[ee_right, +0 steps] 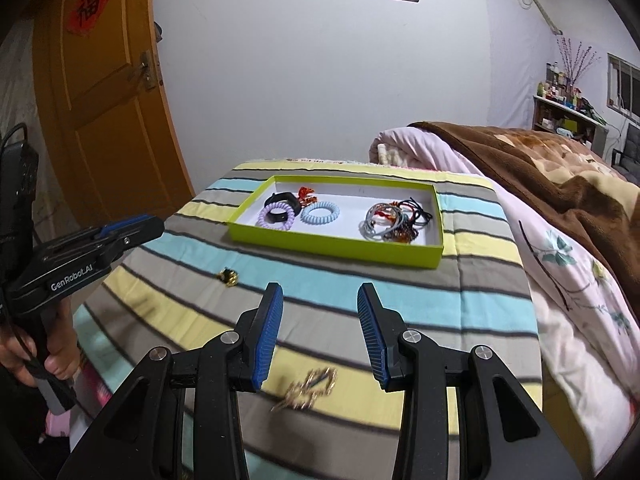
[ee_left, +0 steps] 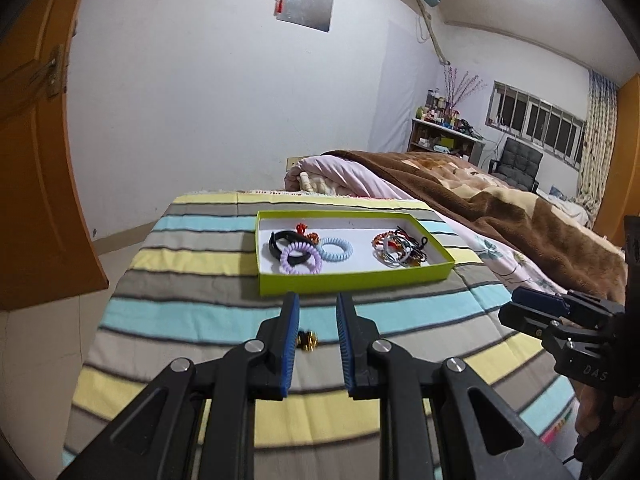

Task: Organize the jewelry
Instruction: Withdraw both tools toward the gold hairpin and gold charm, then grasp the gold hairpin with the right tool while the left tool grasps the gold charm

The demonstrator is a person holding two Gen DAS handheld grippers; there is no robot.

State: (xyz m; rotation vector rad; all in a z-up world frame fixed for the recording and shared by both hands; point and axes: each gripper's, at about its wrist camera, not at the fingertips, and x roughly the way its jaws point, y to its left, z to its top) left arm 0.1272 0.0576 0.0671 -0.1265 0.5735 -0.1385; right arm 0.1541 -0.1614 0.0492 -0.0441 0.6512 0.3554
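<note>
Jewelry for this task sits in two places: most of it lies inside a shallow lime-green cardboard tray with a white floor point(ee_right: 434, 250), and two pieces lie loose on the striped quilt point(ee_right: 480, 292) nearer to me. In the tray's left half I see a lilac spiral hair tie point(ee_right: 276, 222) overlapping a black band point(ee_right: 282, 200), with a pale blue spiral hair tie point(ee_right: 320, 213) just beside them; a tangled cluster of cords and bangles point(ee_right: 394, 218) fills the right half, which I judge to be sorting by type. A small gold and black trinket point(ee_left: 307, 341) rests on the quilt between the fingers of my left gripper point(ee_left: 318, 312), whose jaws stand parted and grip nothing. A gold openwork ornament point(ee_right: 310, 390) lies below my right gripper point(ee_right: 320, 304), whose jaws are wide apart and empty. Both tools hover above the quilt, angled down toward the tray, a posture I judge suited to collecting these two strays. The person's hand point(ee_right: 36, 354) holds the left tool's handle. Both loose pieces remain outside the tray.
</note>
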